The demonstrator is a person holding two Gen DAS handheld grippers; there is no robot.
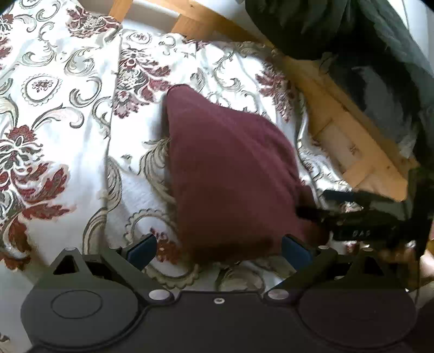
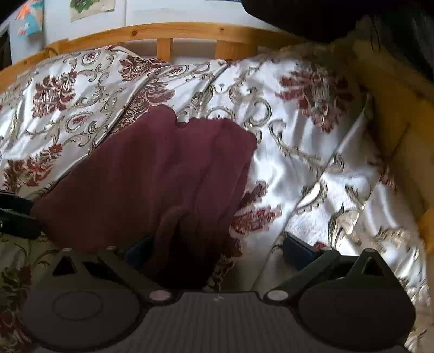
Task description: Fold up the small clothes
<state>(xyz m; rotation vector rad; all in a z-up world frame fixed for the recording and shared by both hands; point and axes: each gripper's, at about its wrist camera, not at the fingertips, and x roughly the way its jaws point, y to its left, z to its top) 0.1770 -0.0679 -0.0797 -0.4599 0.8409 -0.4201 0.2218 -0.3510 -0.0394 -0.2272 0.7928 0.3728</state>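
Left gripper (image 1: 218,248) jaws spread wide over near edge of rumpled maroon knit garment (image 1: 230,176), right gripper (image 2: 217,248) likewise spread, floral satin bedspread (image 2: 298,163) beneath, wooden bed frame (image 2: 190,30) behind.

A floral bedspread (image 2: 293,152) in cream and maroon is covering the bed, a pine bed frame (image 2: 190,32) is curving from nine to three o'clock, and paper pictures (image 2: 89,8) are hanging on the pale wall (image 2: 168,10) at eleven.
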